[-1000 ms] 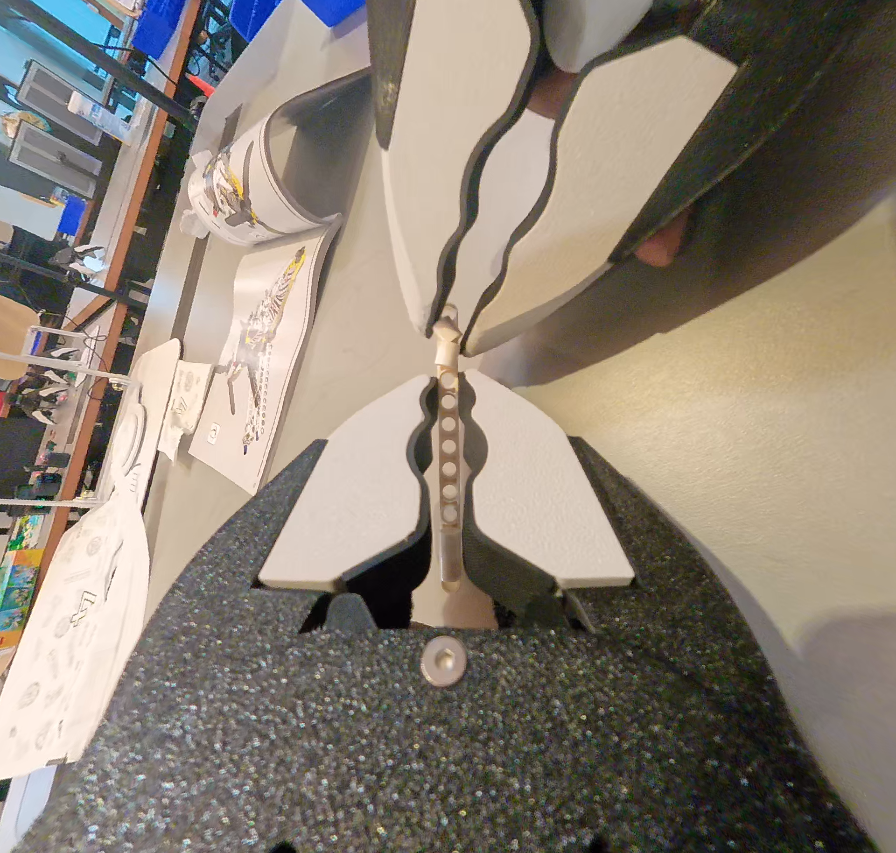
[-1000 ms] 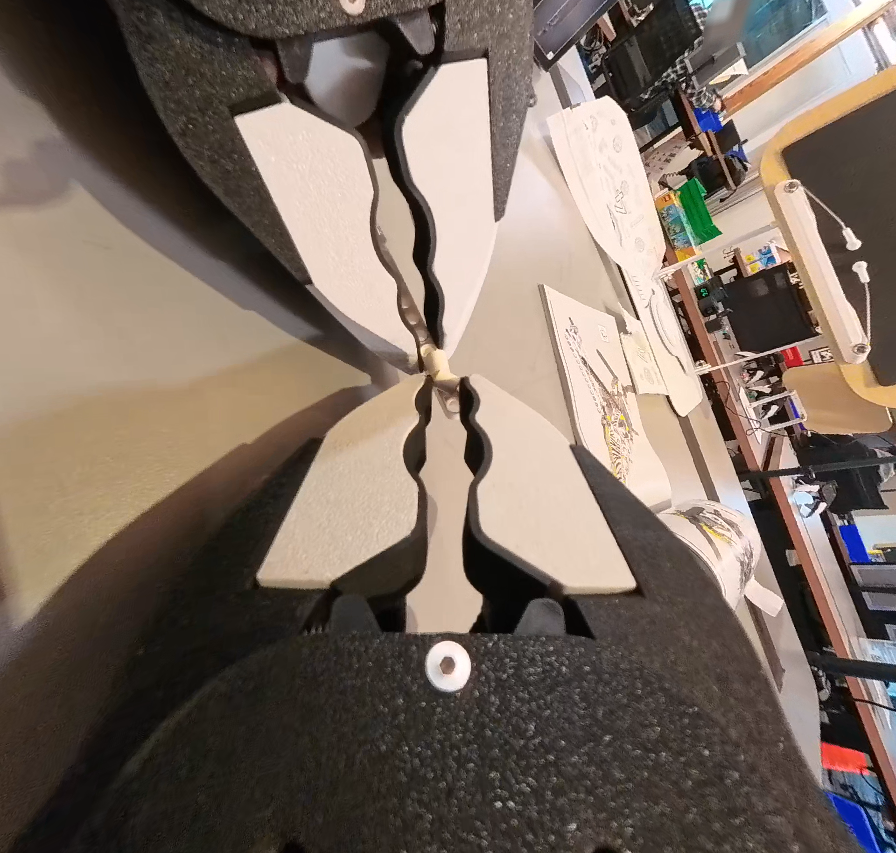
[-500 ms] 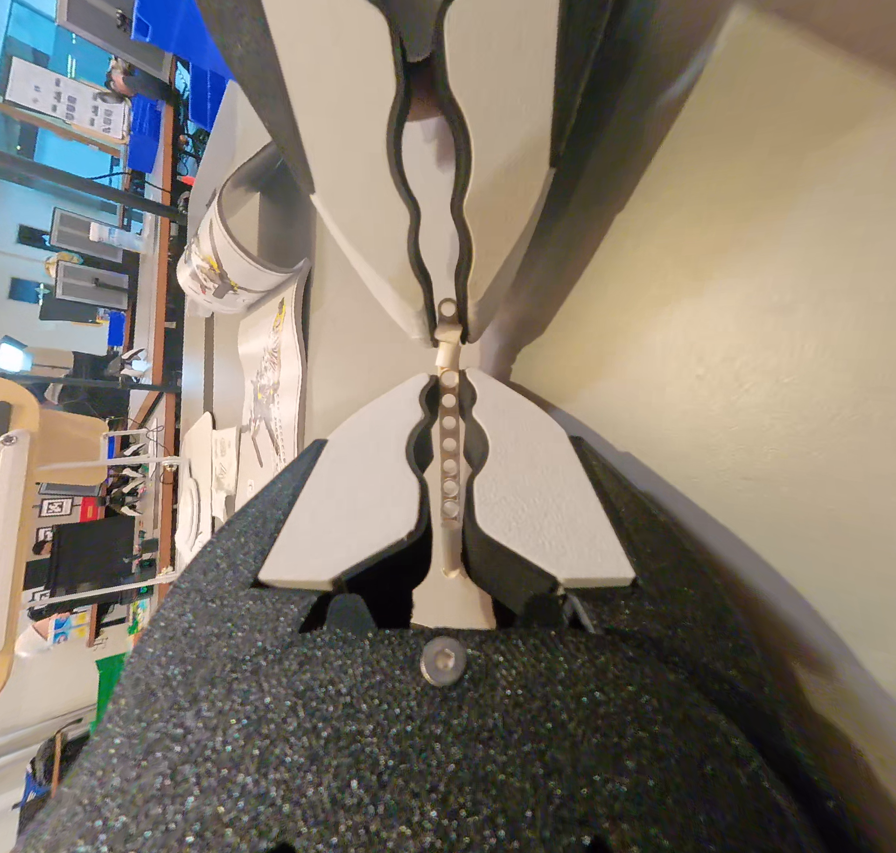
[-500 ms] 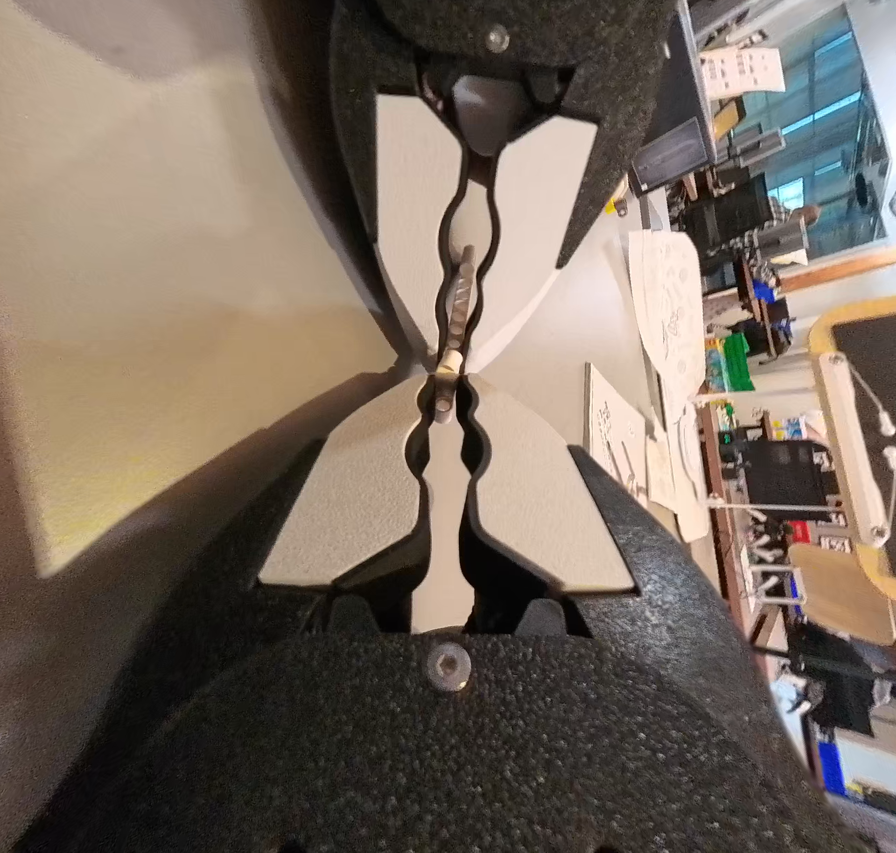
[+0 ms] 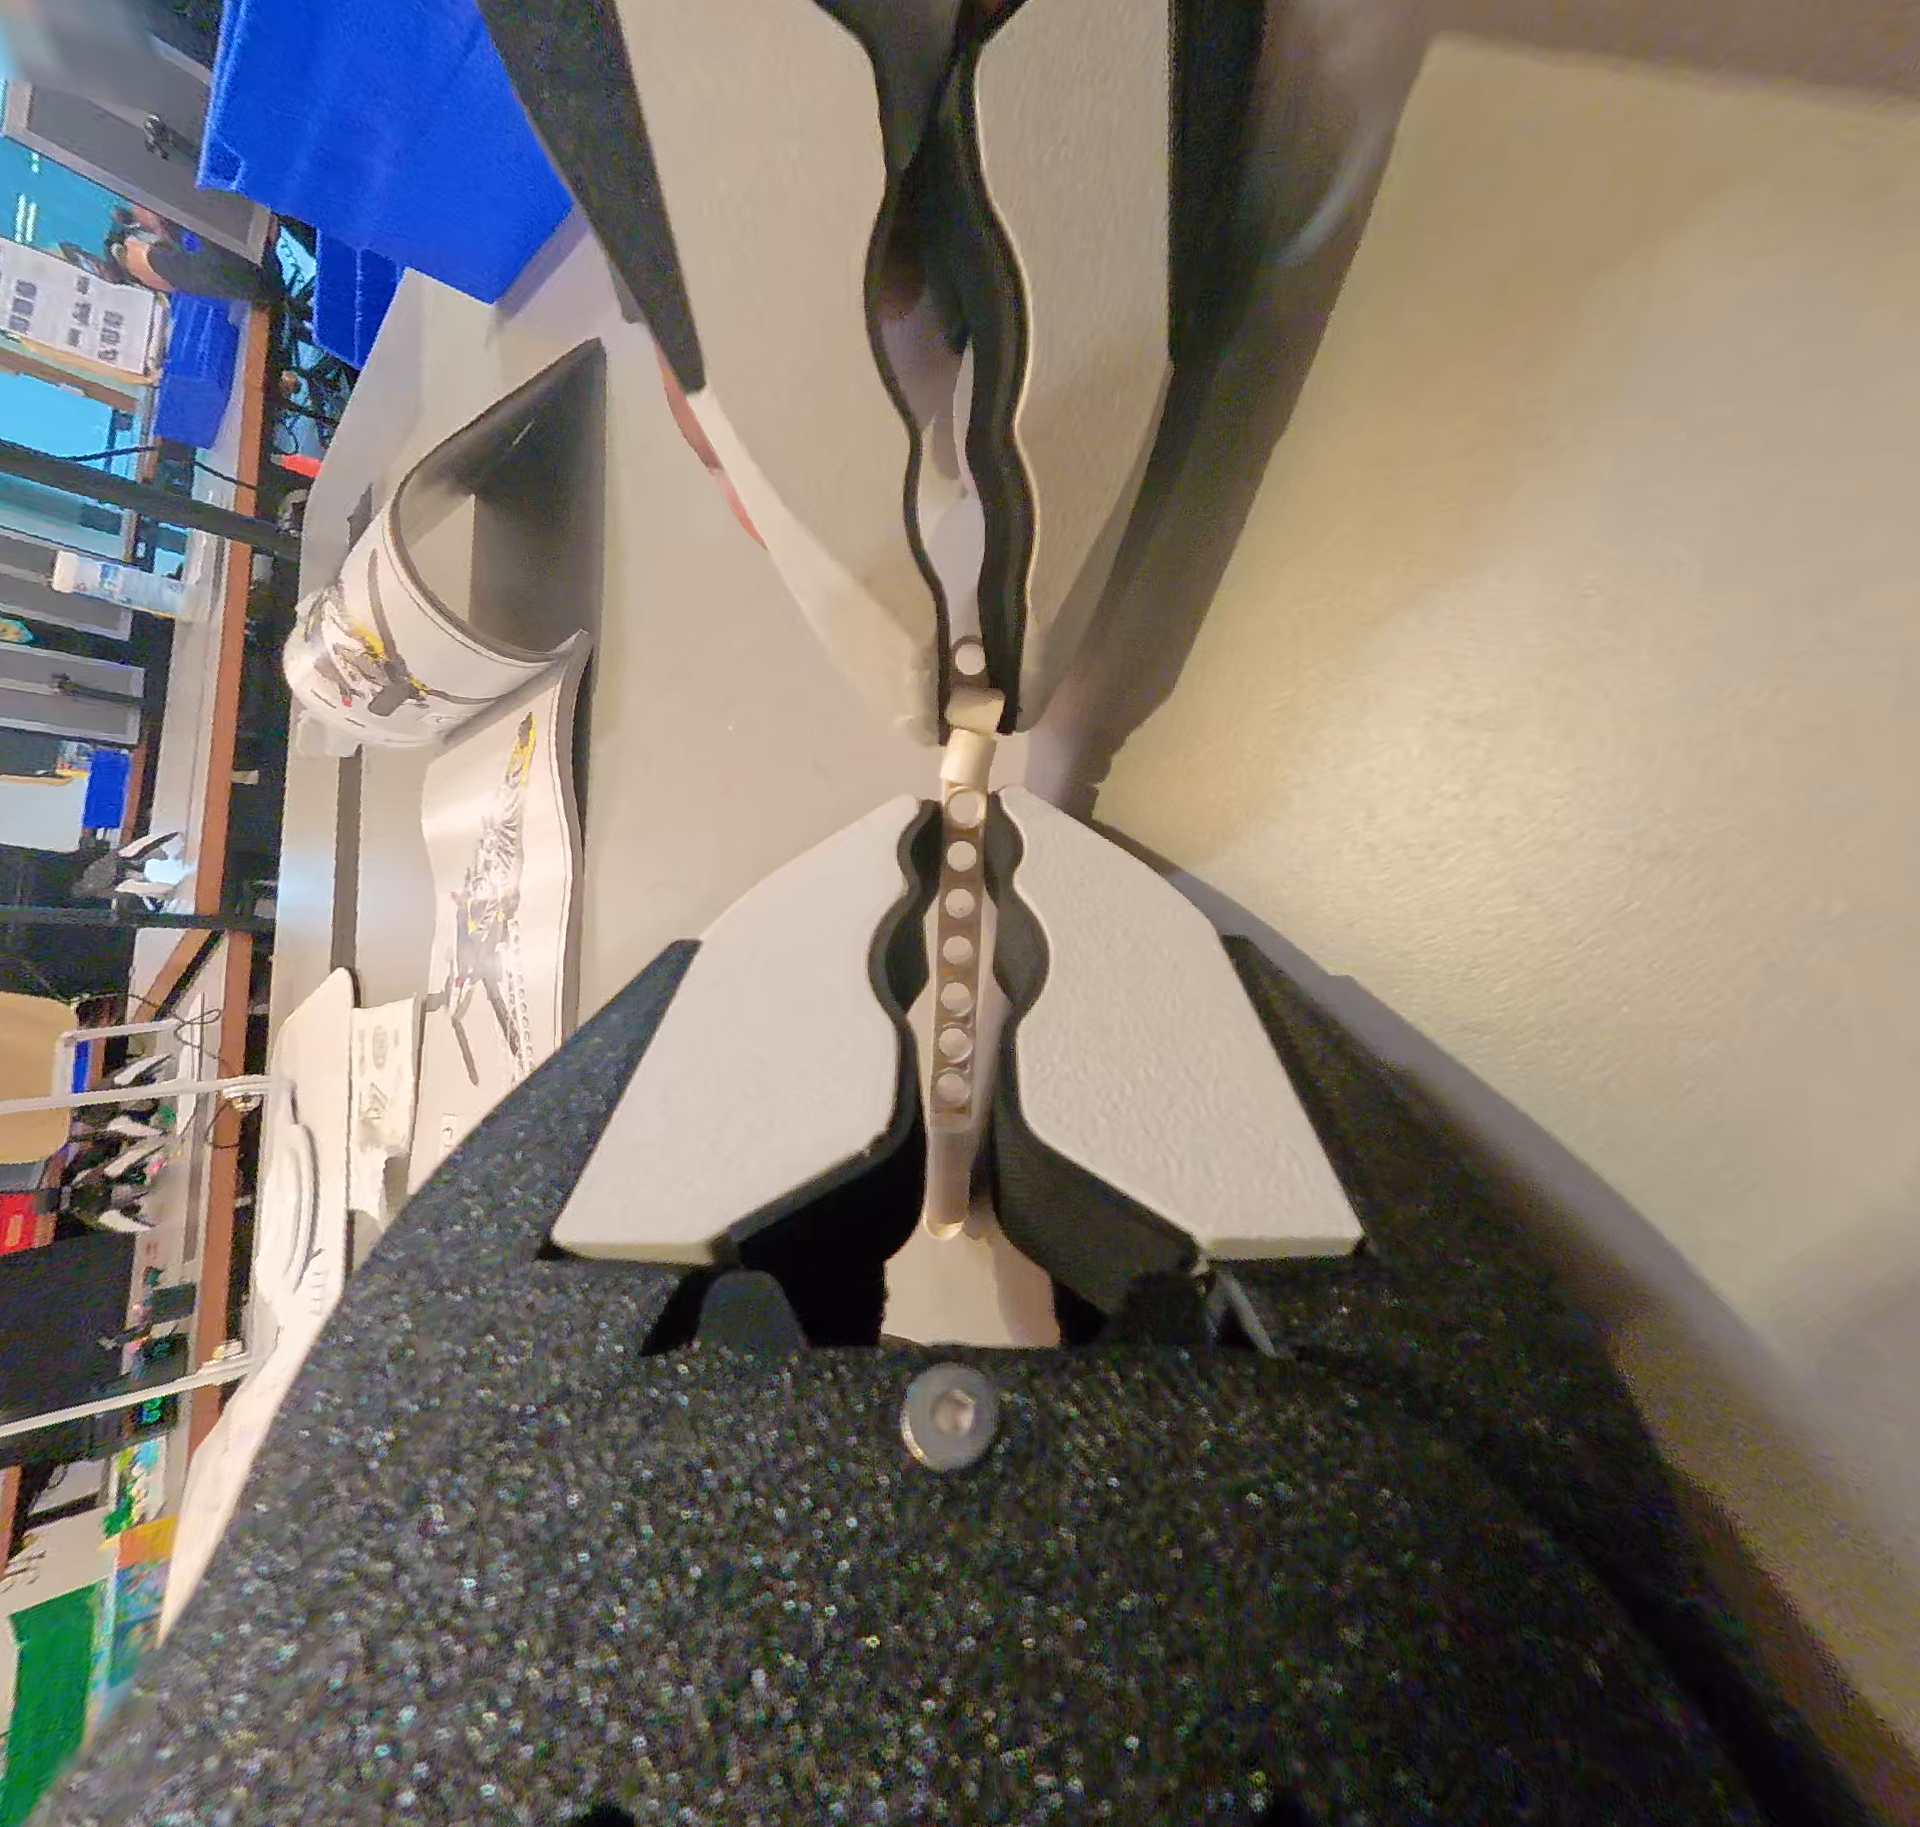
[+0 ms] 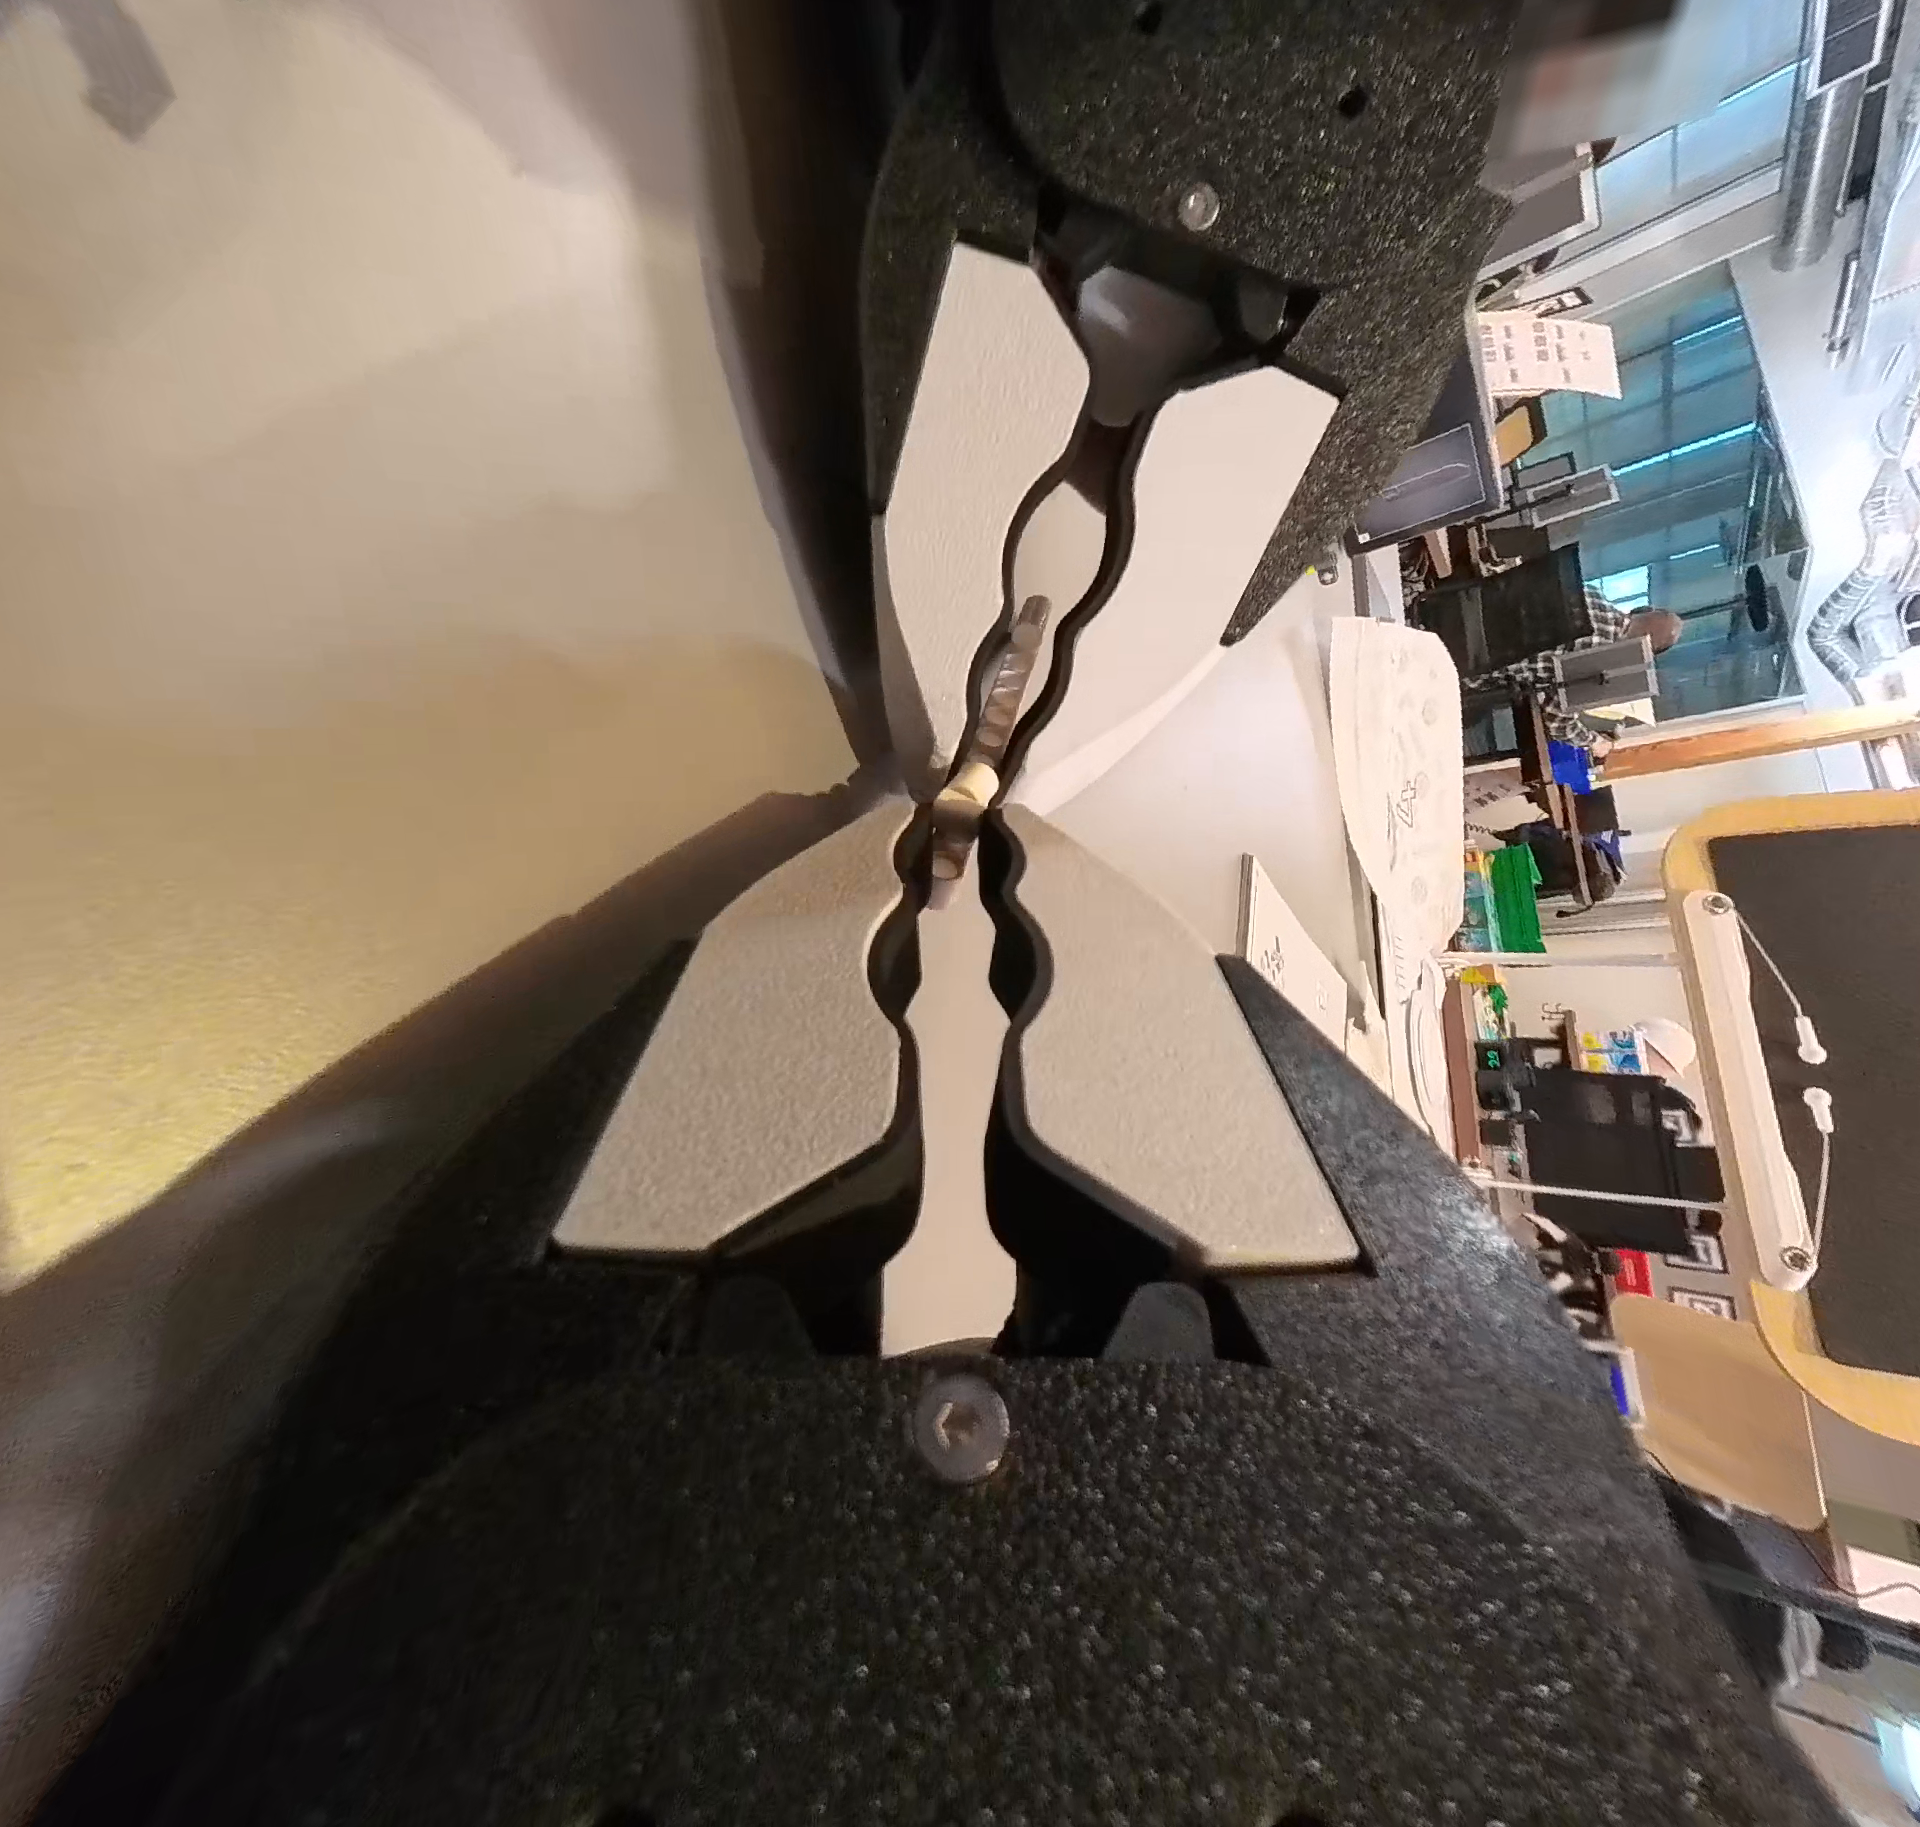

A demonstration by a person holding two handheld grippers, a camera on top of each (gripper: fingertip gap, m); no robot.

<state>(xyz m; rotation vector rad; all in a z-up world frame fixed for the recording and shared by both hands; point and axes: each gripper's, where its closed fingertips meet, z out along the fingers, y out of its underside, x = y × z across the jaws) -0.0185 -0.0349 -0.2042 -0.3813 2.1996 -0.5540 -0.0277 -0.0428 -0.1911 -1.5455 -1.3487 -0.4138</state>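
Left gripper [image 5: 961,801] clamps a long pale perforated plastic beam [image 5: 958,956]; right gripper [image 6: 951,821] pinches a short holed piece [image 6: 945,858]. Tip-to-tip, coaxial, a cream peg [image 5: 966,743] bridges them.

At my nine o'clock an instruction booklet [image 5: 499,904] is lying open on the grey tabletop [image 5: 707,738], a curled printed sheet [image 5: 416,634] just beyond it, blue bins [image 5: 364,115] at eleven.
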